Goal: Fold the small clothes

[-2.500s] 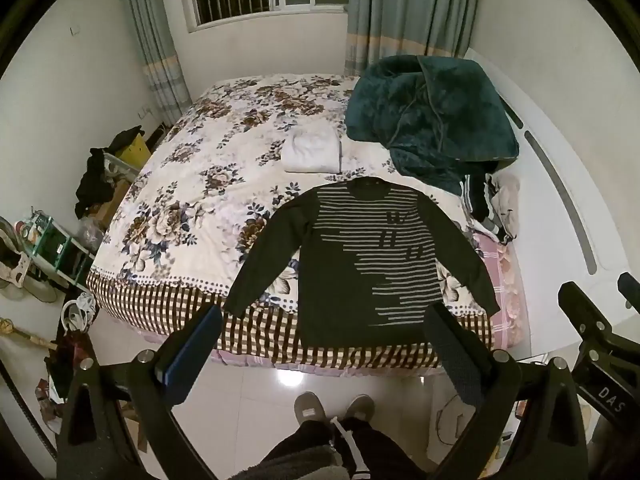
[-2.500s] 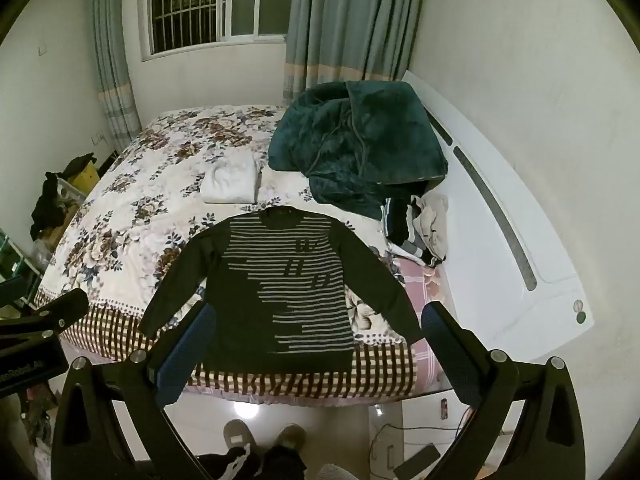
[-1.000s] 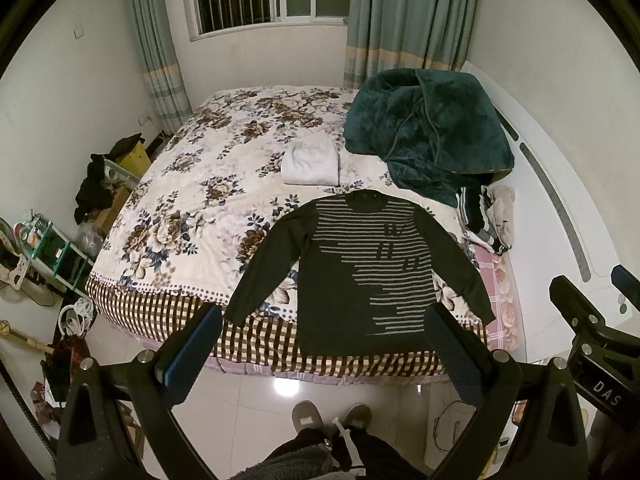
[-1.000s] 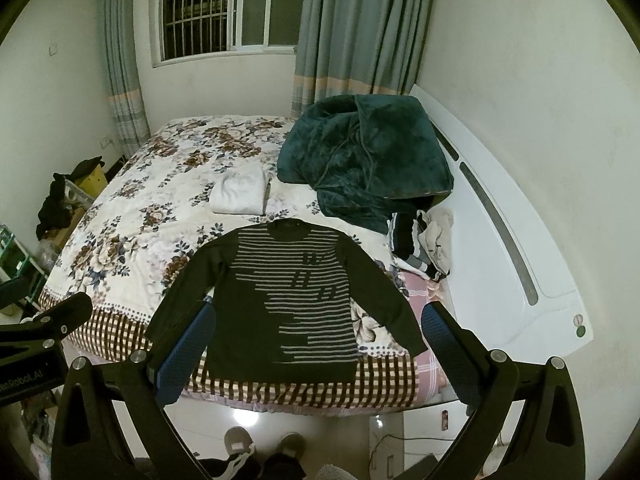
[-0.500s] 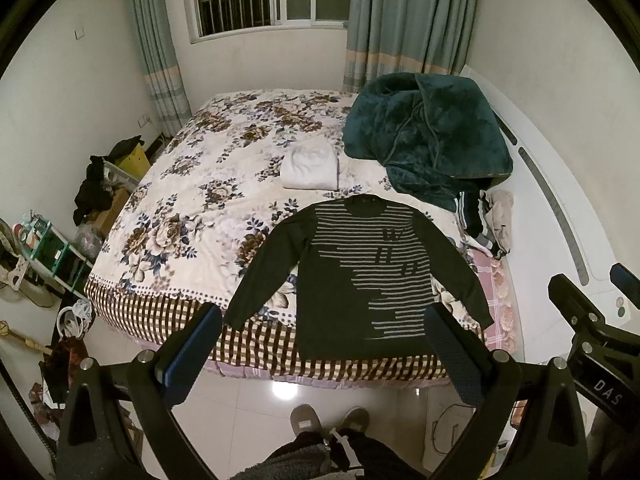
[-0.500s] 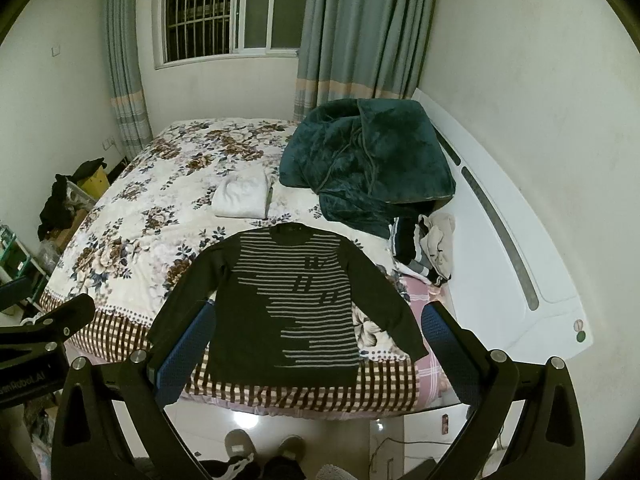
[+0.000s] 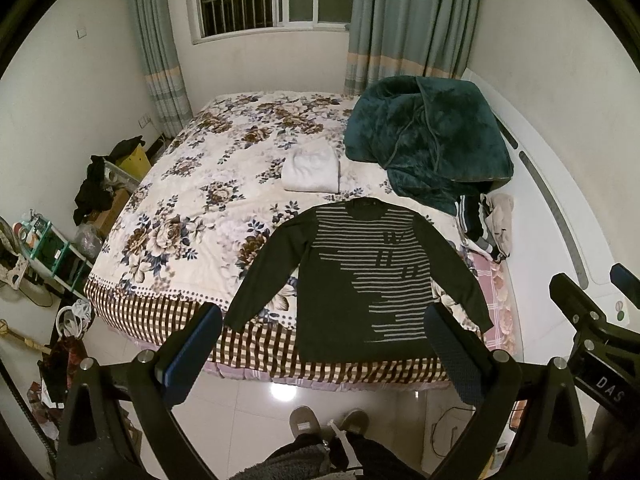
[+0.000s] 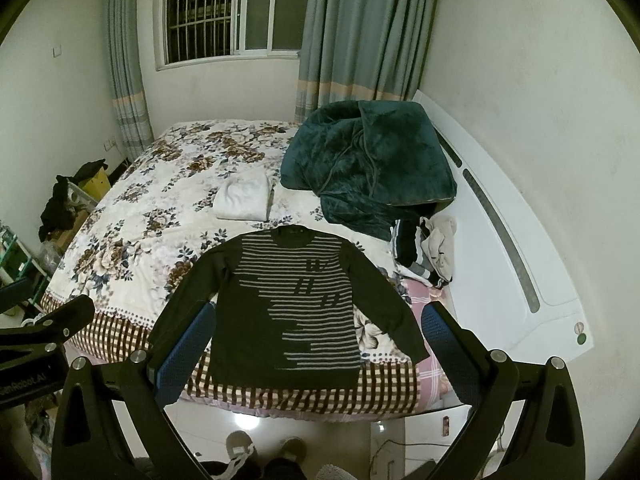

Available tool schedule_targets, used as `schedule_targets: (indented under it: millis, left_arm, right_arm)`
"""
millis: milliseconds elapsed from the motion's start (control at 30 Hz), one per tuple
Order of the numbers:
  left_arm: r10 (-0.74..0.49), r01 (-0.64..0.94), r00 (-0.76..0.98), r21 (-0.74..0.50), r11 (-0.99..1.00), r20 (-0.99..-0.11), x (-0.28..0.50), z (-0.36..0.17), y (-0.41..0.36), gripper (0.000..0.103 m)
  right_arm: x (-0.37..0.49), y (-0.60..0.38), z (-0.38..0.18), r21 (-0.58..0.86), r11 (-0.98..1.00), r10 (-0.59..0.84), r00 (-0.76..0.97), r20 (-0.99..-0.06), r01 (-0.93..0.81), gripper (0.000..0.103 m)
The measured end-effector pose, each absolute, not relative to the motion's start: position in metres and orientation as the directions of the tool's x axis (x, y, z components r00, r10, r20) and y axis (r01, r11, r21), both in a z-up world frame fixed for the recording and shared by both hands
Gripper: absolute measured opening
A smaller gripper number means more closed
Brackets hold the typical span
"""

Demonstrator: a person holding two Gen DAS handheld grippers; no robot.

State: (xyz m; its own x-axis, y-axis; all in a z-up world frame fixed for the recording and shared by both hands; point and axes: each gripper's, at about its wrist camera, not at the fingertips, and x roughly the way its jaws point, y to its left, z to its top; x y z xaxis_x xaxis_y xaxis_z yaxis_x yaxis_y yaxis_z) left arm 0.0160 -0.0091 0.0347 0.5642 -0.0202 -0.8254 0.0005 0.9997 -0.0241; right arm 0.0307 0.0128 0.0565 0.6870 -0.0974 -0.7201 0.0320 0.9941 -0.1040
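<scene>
sweater [image 7: 362, 280] sits a little lower in both views than a moment ago, spread flat at the near edge of the bed [image 7: 192, 216], hem over the checked border. left gripper [image 7: 320, 354] and right gripper [image 8: 316, 350] hang above the floor, jaws wide, holding nothing. folded white cloth [image 7: 310, 170] and teal blanket [image 7: 428, 140] lie beyond.

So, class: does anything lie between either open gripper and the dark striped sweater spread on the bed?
Nothing visible does. The left gripper and right gripper hang above the floor, jaws apart, and the sweater lies flat at the bed's near edge with only open air between them.
</scene>
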Motion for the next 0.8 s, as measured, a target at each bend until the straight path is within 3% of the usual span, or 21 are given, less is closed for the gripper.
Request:
schedule_targets:
  millis: [800]
  left_arm:
    - [-0.031, 0.005, 0.574, -0.034, 0.999, -0.819, 0.041, 0.024, 0.003, 0.103]
  right_arm:
    - [0.040, 0.018, 0.040, -0.096, 0.994, -0.099, 0.678, -0.728, 0.043, 0.103]
